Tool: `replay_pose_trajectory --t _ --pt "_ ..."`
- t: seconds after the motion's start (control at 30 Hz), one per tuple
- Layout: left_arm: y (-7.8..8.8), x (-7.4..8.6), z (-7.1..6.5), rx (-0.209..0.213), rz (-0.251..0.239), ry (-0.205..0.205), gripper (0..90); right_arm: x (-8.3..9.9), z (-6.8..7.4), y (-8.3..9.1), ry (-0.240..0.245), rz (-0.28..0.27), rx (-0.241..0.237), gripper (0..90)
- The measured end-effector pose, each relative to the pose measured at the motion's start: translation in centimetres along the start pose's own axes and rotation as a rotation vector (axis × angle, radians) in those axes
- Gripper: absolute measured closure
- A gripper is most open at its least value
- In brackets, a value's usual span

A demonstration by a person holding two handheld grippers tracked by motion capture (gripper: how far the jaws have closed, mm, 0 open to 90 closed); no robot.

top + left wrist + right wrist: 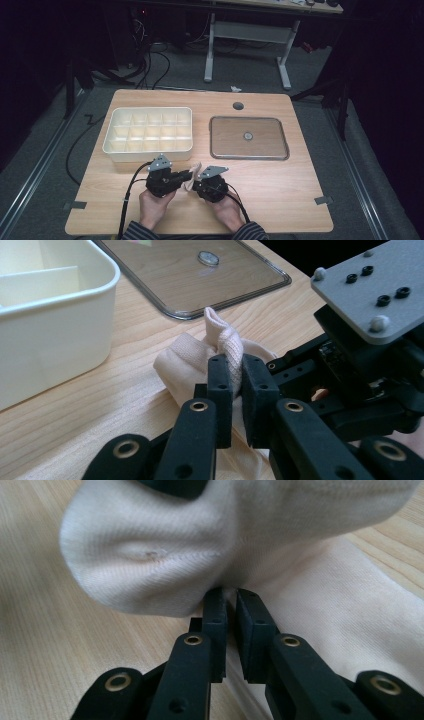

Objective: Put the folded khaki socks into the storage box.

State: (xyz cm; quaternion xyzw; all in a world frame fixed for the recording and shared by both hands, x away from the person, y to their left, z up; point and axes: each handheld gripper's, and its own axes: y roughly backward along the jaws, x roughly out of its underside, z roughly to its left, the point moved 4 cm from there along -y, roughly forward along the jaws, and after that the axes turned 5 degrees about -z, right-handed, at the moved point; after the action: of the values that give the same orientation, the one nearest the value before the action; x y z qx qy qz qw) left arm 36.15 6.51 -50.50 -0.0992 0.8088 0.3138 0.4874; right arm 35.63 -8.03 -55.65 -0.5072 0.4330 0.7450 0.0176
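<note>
A cream sock (194,174) lies bunched on the wooden table (280,185) near the front edge, between my two grippers. My left gripper (186,176) is shut on a ribbed fold of the sock (227,342), which stands up between its jaws. My right gripper (199,184) is shut on the sock (165,555) from the other side; the fabric bulges over its closed jaws. In the left gripper view my left gripper (237,375) pinches the fabric, and the right gripper's body with its grey plate (372,287) sits just beyond. In the right gripper view my right gripper (230,600) bites into the cloth.
A white compartment tray (148,133) with several cells stands at the back left, close behind my left gripper. A clear flat lid (249,137) with a round knob lies at the back right. A round cable hole (238,106) is near the far edge.
</note>
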Motion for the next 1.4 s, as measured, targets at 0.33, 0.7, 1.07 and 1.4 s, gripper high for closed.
replay_pose_trajectory --t 0.33,0.7,1.07,1.4 --pt "0.2 0.0 -0.1 -0.031 0.004 -0.012 84.1 -0.1 -1.2 3.5 -0.017 -0.073 0.068 68.4" --pt "-0.1 0.2 -0.4 -0.052 0.012 -0.028 84.1 1.5 -5.0 6.5 -0.093 -0.086 0.235 62.4" --pt "-0.5 0.2 -1.0 -0.054 0.017 -0.047 84.0 2.9 -5.2 4.9 -0.118 -0.022 0.197 78.1" --pt "-1.2 0.1 -1.9 -0.044 0.03 -0.081 83.6 2.5 -4.9 4.6 -0.116 -0.03 0.164 84.3"
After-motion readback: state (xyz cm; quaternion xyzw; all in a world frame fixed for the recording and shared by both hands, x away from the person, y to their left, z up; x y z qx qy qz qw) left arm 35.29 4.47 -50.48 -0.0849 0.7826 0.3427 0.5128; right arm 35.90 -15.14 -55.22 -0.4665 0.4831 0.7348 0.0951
